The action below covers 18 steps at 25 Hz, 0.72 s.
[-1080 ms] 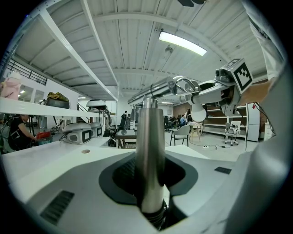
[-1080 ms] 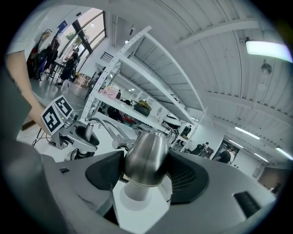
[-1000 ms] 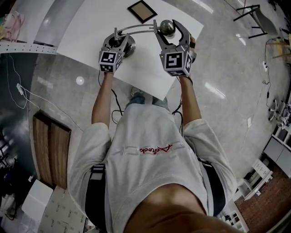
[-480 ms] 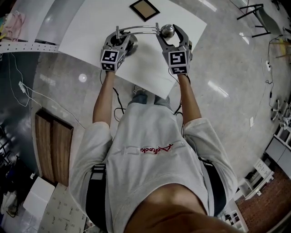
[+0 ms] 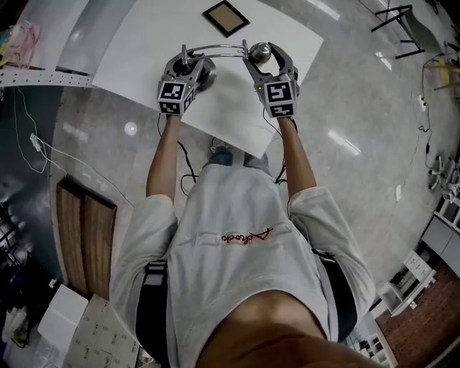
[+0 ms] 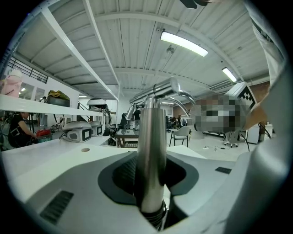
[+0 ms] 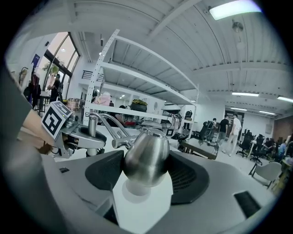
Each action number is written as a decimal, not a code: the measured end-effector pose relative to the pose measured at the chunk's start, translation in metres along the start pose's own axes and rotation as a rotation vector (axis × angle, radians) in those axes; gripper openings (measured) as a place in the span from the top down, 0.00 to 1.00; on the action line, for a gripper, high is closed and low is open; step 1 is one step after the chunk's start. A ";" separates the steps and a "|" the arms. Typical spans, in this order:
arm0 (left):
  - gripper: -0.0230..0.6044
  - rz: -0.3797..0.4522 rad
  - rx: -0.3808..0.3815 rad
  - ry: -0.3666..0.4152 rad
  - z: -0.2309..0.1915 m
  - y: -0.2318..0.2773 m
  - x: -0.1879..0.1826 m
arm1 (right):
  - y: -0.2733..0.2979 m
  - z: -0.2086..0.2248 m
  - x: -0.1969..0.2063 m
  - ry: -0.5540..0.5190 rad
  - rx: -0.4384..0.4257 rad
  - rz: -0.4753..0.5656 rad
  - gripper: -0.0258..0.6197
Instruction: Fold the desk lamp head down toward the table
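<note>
The white table (image 5: 230, 100) stands before the person, whose forearms reach out side by side over its near edge. Each hand carries a gripper that points away from the body across the tabletop.

The desk lamp (image 5: 215, 47) stands on the table between and just beyond the two grippers. Its round metal base (image 5: 207, 72) lies on the person's left. A thin curved arm arches from there over to the person's right.

The left gripper (image 5: 192, 65) sits close over the base. In the left gripper view its jaws are partly closed and clamped on the lamp post (image 6: 151, 151), which stands upright between the dark pads. These jaws have just eased open a little, with the post between them.

The right gripper (image 5: 264, 54) lies a little farther to the right, at the other end of the curved arm. In the right gripper view its jaws stand fairly wide and are closed on the lamp head (image 7: 146, 157), a smooth egg-shaped metal shade that fills the hollow between the pads. The head hangs low over the white tabletop and throws a shadow just beneath it; whether it touches the table cannot be told.

A small dark picture frame (image 5: 226, 17) lies flat on the far part of the table, well apart from the lamp.
</note>
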<state>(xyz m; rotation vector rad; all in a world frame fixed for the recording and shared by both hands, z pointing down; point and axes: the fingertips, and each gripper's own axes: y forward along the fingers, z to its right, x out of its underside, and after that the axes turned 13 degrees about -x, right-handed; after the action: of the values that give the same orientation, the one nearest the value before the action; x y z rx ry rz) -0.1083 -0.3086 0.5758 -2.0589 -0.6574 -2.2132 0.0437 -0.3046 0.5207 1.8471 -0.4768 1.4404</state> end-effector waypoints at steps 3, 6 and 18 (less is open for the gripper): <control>0.64 -0.011 0.000 -0.003 0.002 -0.004 0.000 | -0.006 0.001 0.000 -0.004 0.009 -0.020 0.47; 0.61 -0.010 -0.001 0.012 0.004 -0.010 0.002 | -0.015 0.001 0.003 0.009 0.026 -0.023 0.47; 0.61 0.035 -0.051 -0.021 -0.008 -0.046 -0.001 | -0.046 -0.019 0.017 0.060 0.063 -0.015 0.56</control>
<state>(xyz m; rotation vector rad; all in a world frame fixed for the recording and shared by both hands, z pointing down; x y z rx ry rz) -0.1300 -0.2697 0.5619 -2.1032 -0.5677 -2.2148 0.0672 -0.2583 0.5236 1.8469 -0.3904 1.5121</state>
